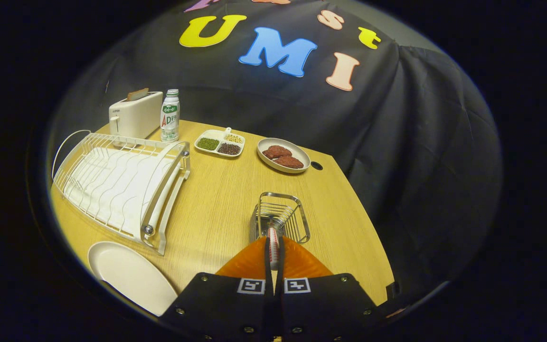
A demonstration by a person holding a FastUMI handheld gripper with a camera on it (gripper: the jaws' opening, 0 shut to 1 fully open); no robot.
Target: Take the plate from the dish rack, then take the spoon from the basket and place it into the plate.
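My claw (273,249) is closed on the spoon (273,247), whose handle runs lengthwise between the fingers, its far end over the wire basket (280,216). The plate (128,275) lies on the surface (216,204) beside the dish rack (121,183).

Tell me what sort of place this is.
Likely a mock kitchen table in a recording booth: a dish rack, toaster and plate sit on it. The gripper is shut on the spoon, over the basket.
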